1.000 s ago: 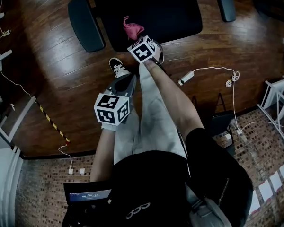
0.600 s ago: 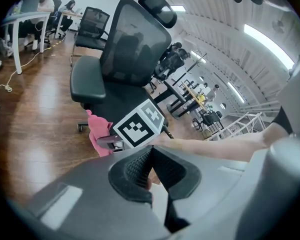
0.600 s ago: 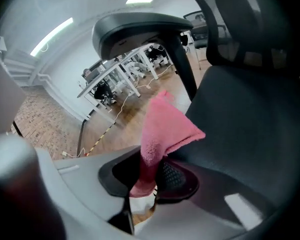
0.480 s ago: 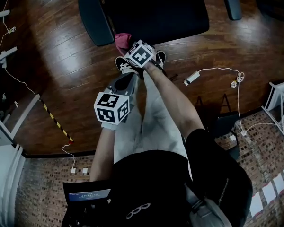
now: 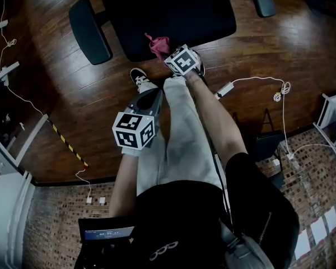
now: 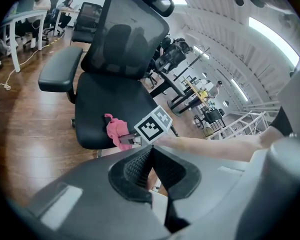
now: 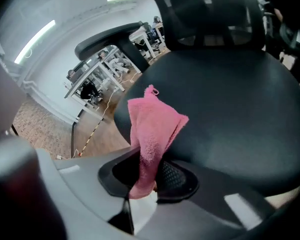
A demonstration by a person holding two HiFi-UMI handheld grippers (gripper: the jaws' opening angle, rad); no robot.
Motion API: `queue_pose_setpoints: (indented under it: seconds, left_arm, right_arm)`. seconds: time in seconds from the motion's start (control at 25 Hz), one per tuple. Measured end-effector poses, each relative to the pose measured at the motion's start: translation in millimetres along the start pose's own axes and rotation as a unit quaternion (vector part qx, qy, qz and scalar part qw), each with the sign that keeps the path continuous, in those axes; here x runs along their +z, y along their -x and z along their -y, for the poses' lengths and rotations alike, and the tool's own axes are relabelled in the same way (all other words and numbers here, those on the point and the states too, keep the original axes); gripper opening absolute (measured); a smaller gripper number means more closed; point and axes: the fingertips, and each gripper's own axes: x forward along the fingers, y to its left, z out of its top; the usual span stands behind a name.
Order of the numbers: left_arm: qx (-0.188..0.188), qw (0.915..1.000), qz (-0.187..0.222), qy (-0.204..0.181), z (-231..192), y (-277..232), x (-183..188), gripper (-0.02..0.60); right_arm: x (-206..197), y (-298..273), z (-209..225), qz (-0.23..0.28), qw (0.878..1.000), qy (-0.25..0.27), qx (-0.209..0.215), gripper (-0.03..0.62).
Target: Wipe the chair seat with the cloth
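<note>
The right tool [image 5: 169, 51] is clenched on the pink cloth [image 5: 158, 43], just above centre in the head view. In the right gripper view its pads pinch the lower end of the cloth [image 7: 152, 129], and the rest stands up in a folded peak in front of the black chair seat [image 7: 230, 104]. The left gripper view shows the cloth [image 6: 116, 129] lying at the seat's near front edge, towards the seat's left corner.

The left tool [image 5: 151, 98] hangs lower in the frame, over the person's pale trouser leg and well apart from the chair. Its jaws are pressed together with nothing between them.

Each tool carries a marker cube [image 5: 133, 130] with black-and-white square patterns. Print on a small screen [image 5: 103, 232] at the bottom left is too small to read.

The rest of the seat [image 5: 173, 15] is bare. An armrest [image 5: 89, 31] juts out at the upper left. A shoe [image 5: 139, 78] stands on the wooden floor [image 5: 56, 88] just below the seat's front edge. A white cable [image 5: 252, 82] trails across the floor at the right, and striped tape [image 5: 67, 144] runs across it at the left.
</note>
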Motion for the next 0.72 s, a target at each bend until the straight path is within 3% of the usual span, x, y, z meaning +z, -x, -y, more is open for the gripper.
queue_pose_setpoints:
  seconds: [0.32, 0.72]
  left_arm:
    - [-0.011, 0.9998, -0.012, -0.011, 44.4, -45.8, 12.6, -0.006]
    - [-0.014, 0.999, -0.012, -0.041, 86.3, -68.0, 42.1, -0.006]
  right_arm:
    - [-37.4, 68.5, 111.1, 0.017, 0.996, -0.073, -0.057, 0.067]
    - [-87.6, 161.5, 232.0, 0.021, 0.975, -0.154, -0.158, 0.067]
